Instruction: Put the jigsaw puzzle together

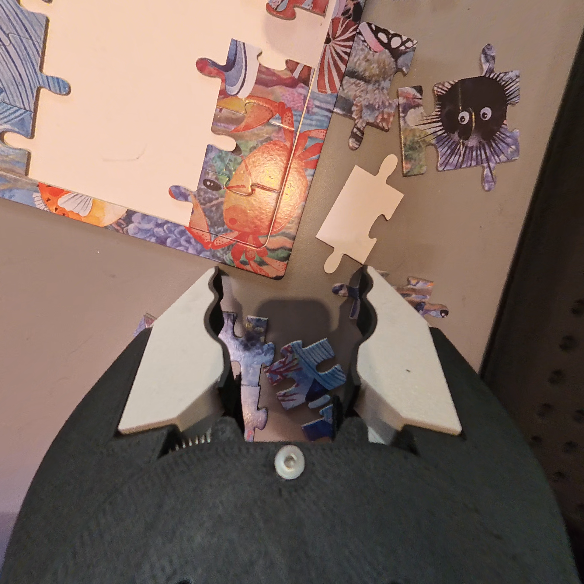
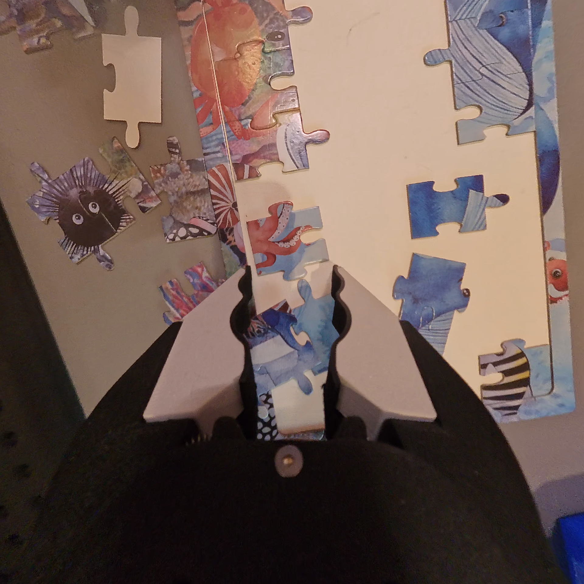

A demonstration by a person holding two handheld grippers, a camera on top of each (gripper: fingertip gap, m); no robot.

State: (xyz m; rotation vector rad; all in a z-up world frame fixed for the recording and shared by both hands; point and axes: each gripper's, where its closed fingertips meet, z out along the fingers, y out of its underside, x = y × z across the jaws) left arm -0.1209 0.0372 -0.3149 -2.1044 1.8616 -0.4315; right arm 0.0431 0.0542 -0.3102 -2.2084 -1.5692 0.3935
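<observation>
Though both agape, left tool [image 1: 290, 275] over loose pieces [image 1: 303, 376], right tool [image 2: 292, 271] over tray [image 2: 363, 158].

In the left wrist view, the puzzle tray [image 1: 132, 104] runs off the top and left edges, so its far corners cannot be seen. The left gripper [image 1: 290, 275] covers parts of several loose pieces: a purple piece [image 1: 245, 350] disappears behind the left finger [image 1: 180, 354], a striped blue piece [image 1: 311, 373] is cut off by the gripper body, and another piece [image 1: 420, 298] shows only past the right finger.

In the right wrist view, the right gripper [image 2: 292, 271] hides the tray's near edge and most of a blue piece [image 2: 313, 316] between its fingers. A pink piece [image 2: 189, 290] is half covered. A blue object [image 2: 568, 543] at the bottom right corner is cut off, unidentifiable.
</observation>
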